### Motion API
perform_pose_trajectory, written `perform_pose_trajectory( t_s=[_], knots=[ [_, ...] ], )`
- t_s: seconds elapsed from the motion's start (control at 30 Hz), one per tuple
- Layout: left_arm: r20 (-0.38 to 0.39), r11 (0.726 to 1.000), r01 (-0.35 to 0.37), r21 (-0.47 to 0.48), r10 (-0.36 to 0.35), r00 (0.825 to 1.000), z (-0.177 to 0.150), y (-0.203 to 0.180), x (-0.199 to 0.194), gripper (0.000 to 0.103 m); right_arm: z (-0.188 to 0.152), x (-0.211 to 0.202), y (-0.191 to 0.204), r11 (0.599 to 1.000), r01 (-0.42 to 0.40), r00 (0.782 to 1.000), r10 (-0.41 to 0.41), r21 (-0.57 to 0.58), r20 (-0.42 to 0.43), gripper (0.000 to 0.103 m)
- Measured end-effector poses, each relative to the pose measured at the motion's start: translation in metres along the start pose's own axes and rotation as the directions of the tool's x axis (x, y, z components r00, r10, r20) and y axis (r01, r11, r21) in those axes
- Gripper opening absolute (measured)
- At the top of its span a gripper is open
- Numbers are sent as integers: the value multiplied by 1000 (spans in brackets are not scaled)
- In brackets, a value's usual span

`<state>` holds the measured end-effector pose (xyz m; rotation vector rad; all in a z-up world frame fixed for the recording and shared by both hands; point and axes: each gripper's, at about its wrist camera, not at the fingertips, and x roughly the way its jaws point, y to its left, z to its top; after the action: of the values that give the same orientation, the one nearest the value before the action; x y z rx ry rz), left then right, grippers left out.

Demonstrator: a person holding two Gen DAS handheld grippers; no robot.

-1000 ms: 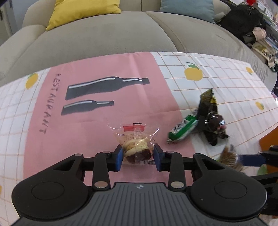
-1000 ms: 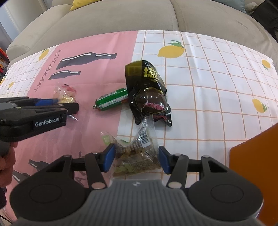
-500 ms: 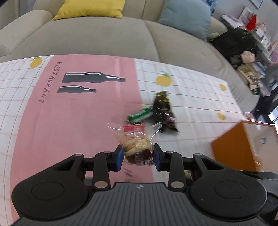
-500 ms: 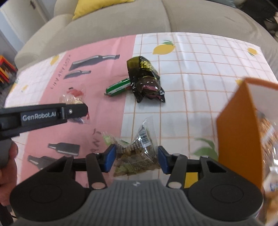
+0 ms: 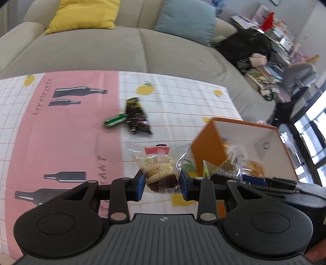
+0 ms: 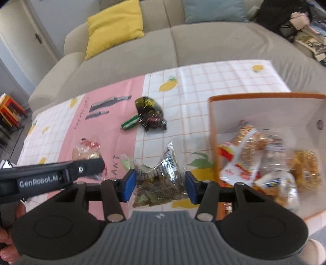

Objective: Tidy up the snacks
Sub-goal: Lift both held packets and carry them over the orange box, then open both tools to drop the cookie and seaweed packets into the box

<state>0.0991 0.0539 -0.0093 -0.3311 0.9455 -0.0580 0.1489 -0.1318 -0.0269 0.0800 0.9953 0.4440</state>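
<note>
We count two tongs, left tongs (image 5: 161, 182) and right tongs (image 6: 160, 183), each clamped on one packet: a cookie packet (image 5: 158, 165) and a greenish snack packet (image 6: 161, 181). Two more snacks lie loose on the table (image 6: 224, 81): one green stick (image 6: 131, 123), one dark wrapper (image 6: 150, 115). One orange box (image 6: 264, 106), several blurry packets inside. Two sofa cushions: one yellow (image 6: 114, 26), one blue (image 6: 214, 10).
</note>
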Motion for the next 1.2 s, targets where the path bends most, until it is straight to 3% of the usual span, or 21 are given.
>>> perform_pose_trajectory(
  t_s=[0.23,0.63,0.93,1.2],
  knots=[
    [-4,995,83,48,-83,997,-5,-46,-12,39,-1,-47,-45,998,54,996,-55,24,65,50],
    [-77,961,188,203,-176,981,-1,-130,8,39,-1,-93,-129,978,200,976,-204,65,70,50],
    [-140,922,237,306,-202,969,11,-182,40,39,9,-84,-175,949,315,949,-315,3,1,50],
    [-222,902,271,336,-204,953,14,-212,80,39,16,-58,-191,932,349,931,-357,-103,-75,50]
  ],
)
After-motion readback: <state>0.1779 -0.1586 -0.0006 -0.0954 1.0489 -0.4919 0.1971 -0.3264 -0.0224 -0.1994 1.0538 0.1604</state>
